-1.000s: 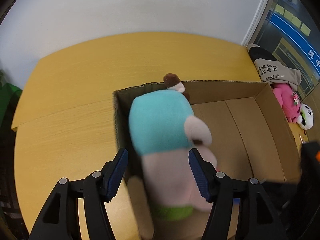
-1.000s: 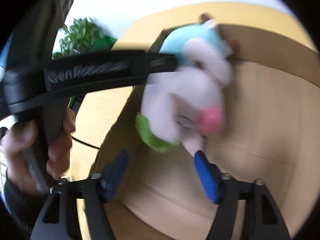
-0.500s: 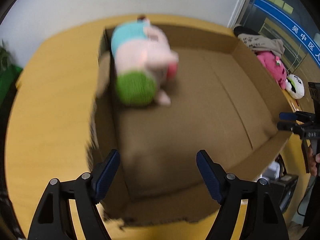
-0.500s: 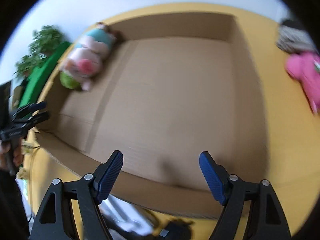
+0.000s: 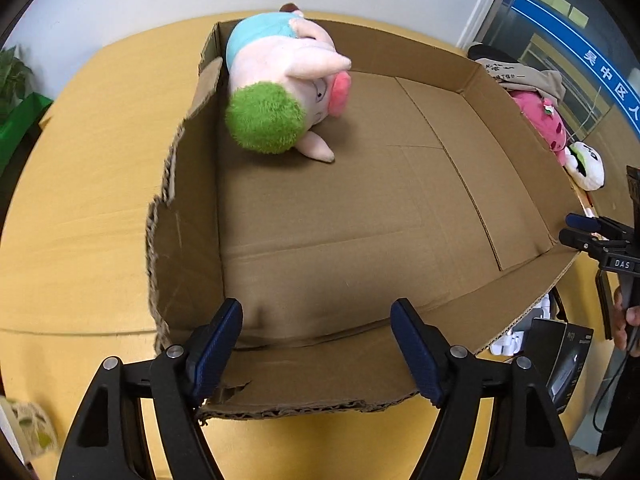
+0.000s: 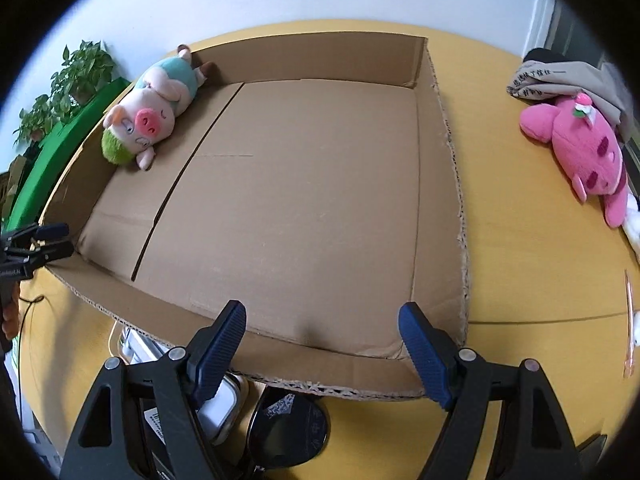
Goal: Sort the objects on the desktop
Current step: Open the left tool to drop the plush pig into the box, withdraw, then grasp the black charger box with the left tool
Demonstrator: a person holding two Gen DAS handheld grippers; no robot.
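Observation:
A pink pig plush (image 5: 286, 88) with green hair and a teal shirt lies in the far left corner of a shallow cardboard box (image 5: 400, 248). It also shows in the right wrist view (image 6: 154, 114), in the same box (image 6: 440, 200). My left gripper (image 5: 316, 344) is open and empty over the box's near edge. My right gripper (image 6: 322, 340) is open and empty over the box's near wall. A pink plush (image 6: 584, 152) lies on the yellow table (image 6: 532, 272) right of the box.
A beige cloth (image 6: 568, 76) lies behind the pink plush. A white panda-like plush (image 5: 586, 164) sits past the box. Sunglasses (image 6: 288, 428), a small case (image 6: 218, 416) and a black packet (image 5: 568, 364) lie at the box's near side. A plant (image 6: 68, 84) stands at the left.
The pig plush was between my left gripper's fingers over the box edge a second ago; it now lies in the box corner. Both grippers have drawn back to the box's near side.

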